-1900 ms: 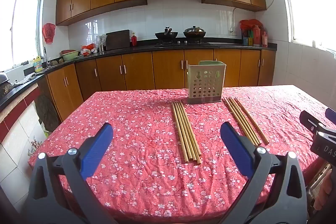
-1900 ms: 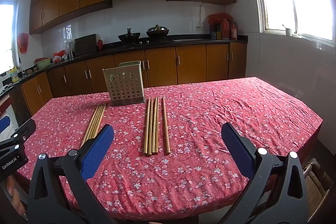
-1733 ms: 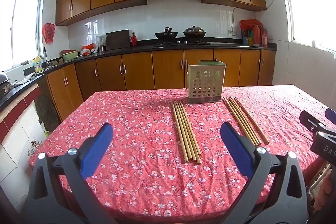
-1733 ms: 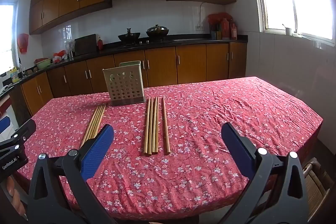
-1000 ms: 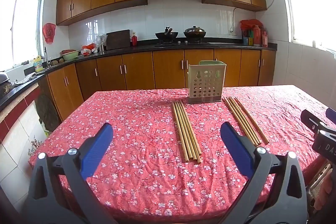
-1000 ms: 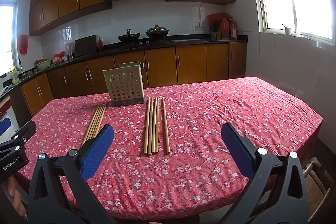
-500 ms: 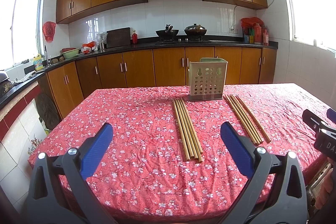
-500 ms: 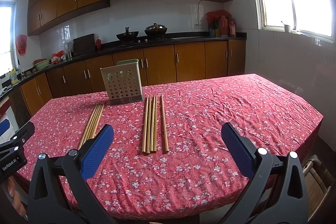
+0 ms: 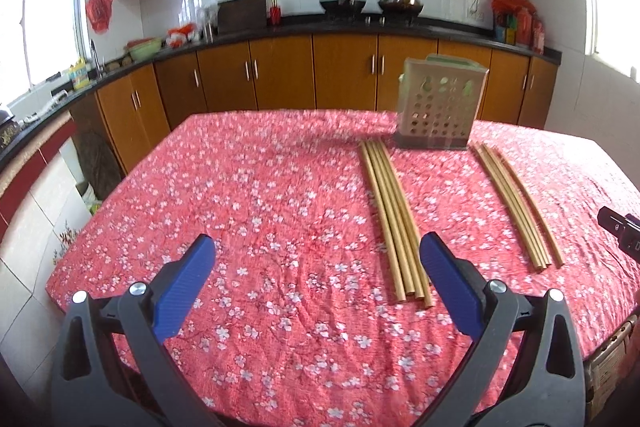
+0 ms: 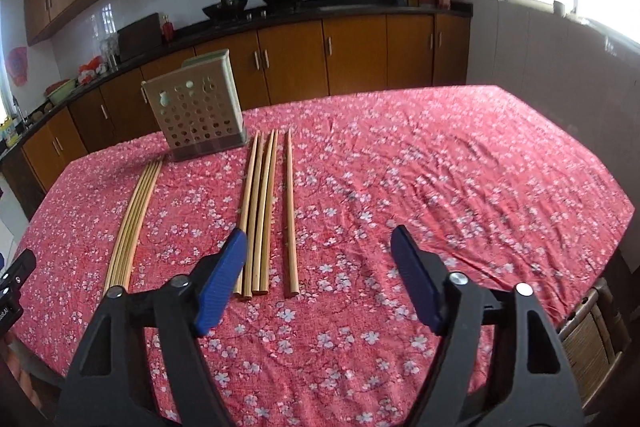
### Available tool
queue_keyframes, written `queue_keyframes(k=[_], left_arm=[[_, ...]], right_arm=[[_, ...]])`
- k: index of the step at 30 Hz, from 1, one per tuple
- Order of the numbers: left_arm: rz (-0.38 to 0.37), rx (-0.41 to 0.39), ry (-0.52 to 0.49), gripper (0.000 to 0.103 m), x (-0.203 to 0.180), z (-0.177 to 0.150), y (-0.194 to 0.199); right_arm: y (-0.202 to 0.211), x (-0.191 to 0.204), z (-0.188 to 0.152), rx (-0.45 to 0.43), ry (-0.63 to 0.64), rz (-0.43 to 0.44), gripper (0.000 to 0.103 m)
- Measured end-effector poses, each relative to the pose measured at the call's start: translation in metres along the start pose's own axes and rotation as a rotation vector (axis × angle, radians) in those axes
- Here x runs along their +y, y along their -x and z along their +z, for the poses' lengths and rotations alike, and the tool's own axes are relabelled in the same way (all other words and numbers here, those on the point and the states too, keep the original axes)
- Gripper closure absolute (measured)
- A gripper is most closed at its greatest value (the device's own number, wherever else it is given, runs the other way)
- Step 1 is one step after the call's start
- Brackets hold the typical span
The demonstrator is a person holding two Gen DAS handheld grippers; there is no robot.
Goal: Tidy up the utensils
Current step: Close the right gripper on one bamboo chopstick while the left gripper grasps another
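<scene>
Two groups of long wooden chopsticks lie lengthwise on the red flowered tablecloth (image 9: 280, 211). The left group (image 9: 394, 223) shows in both views (image 10: 134, 223). The right group (image 9: 516, 203) also shows in the right wrist view (image 10: 262, 211), with one stick (image 10: 290, 211) slightly apart. A perforated beige utensil holder (image 9: 438, 111) stands upright behind them (image 10: 198, 111). My left gripper (image 9: 316, 283) is open and empty, just left of the left group's near ends. My right gripper (image 10: 320, 275) is open and empty over the right group's near ends.
Kitchen cabinets (image 9: 280, 75) and a black counter with woks (image 9: 342, 3) run behind the table. A woven chair (image 10: 588, 339) stands at the table's near right corner. The right gripper's tip (image 9: 618, 231) shows at the left view's right edge.
Both grippers have moved forward and tilted down over the table toward the chopsticks' near ends. The right gripper's fingers have narrowed somewhat. The chopsticks and holder have not moved.
</scene>
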State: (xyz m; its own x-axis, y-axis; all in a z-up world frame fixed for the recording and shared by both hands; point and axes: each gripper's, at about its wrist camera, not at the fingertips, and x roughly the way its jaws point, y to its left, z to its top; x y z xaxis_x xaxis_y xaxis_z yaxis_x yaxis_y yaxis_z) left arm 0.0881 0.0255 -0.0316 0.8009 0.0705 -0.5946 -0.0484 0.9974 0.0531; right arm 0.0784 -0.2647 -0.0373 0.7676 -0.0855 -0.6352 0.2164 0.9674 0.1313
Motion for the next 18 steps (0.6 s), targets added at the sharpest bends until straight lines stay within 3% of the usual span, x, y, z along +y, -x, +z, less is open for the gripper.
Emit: queue_keyframes(k=[5,7,12,15,18], left_arm=[[0.007,0.101,-0.006,0.004,0.003,0.008,-0.039],[-0.007,0.138,-0.02,0.009,0.001,0.012,-0.053],[-0.093,0.238,-0.024,0.03,-0.007,0.014,-0.083],[-0.163,0.287,-0.012,0.041,-0.012,0.013,-0.096],[-0.203,0.314,-0.029,0.052,-0.021,0.012,-0.105]], right_arm=[[-0.054,0.003,0.012,0.133,0.009,0.06,0.063],[-0.074,0.008,0.013,0.17,0.021,0.061,0.072],[-0.103,0.011,0.011,0.253,0.012,0.066,0.086],[-0.105,0.014,0.01,0.236,0.051,0.051,0.095],[-0.108,0.014,0.012,0.214,0.08,0.004,0.096]])
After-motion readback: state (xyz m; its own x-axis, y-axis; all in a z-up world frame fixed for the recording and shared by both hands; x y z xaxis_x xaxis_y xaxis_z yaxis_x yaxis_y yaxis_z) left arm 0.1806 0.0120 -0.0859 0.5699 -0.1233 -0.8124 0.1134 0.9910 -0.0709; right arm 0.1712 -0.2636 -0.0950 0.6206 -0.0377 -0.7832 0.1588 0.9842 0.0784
